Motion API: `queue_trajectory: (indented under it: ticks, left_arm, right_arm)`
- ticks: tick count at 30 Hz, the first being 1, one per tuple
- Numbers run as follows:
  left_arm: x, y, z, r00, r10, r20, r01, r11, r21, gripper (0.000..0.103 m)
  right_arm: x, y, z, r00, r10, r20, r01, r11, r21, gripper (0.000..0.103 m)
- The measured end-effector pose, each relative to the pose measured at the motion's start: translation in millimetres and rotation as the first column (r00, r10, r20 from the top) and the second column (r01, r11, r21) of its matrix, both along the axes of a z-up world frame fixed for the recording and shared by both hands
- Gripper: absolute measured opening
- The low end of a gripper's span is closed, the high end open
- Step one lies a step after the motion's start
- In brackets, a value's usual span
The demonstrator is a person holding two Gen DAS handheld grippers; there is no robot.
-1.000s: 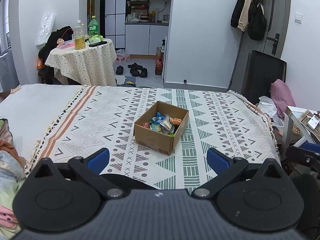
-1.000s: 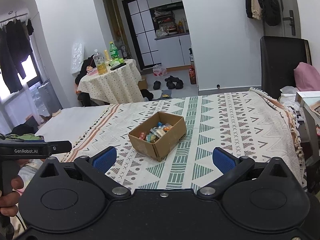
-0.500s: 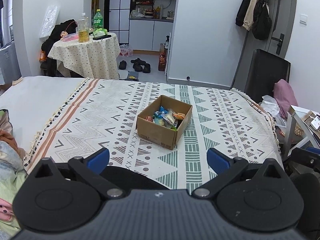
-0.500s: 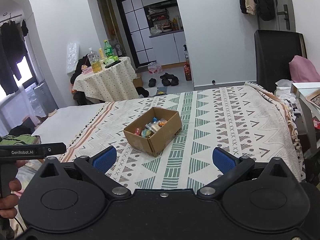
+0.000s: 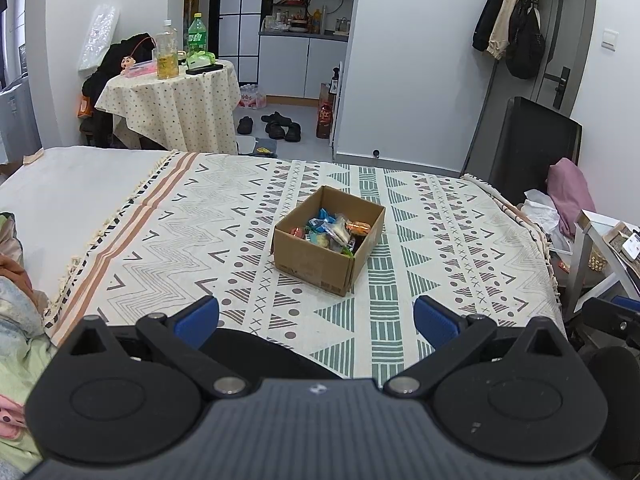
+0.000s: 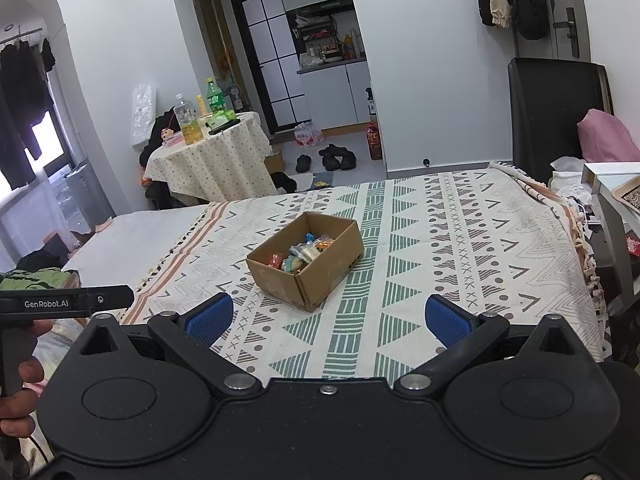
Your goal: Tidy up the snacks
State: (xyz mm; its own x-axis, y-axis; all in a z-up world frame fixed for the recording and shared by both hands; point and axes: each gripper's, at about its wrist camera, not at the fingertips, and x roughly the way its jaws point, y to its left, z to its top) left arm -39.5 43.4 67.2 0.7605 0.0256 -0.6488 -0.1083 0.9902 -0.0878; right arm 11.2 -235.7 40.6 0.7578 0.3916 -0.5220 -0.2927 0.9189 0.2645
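Note:
An open cardboard box [image 5: 316, 264] [image 6: 280, 276] sits in the middle of a patterned bedspread [image 5: 440, 248] [image 6: 460, 248]. Several wrapped snacks [image 5: 334, 232] [image 6: 302, 254] lie inside it. My left gripper [image 5: 316, 320] is open and empty, hanging over the near edge of the bed, short of the box. My right gripper [image 6: 328, 316] is open and empty too, also short of the box. In the right wrist view the left gripper's body [image 6: 64, 302] shows at the left edge, held by a hand [image 6: 20, 400].
A small round table [image 5: 172, 108] with bottles stands beyond the bed at the left. Shoes [image 5: 276, 124] lie on the floor by the kitchen doorway. A black chair [image 5: 532, 148] and a white side table [image 5: 592, 240] stand at the right. Bedding [image 5: 16, 312] is piled at the left.
Both grippers have drifted slightly, so the box sits a little lower and nearer in both views. Both stay open and empty.

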Motion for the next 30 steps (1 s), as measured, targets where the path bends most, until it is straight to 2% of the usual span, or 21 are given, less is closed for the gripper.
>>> queue_trajectory:
  ticks: [30]
  left_arm:
    - [-2.2, -3.4, -0.1, 1.0, -0.021, 0.0, 0.021, 1.0, 0.004, 0.103]
  right_arm:
    - [-1.1, 0.4, 1.0, 1.0, 0.002, 0.007, -0.002, 1.0, -0.022, 0.103]
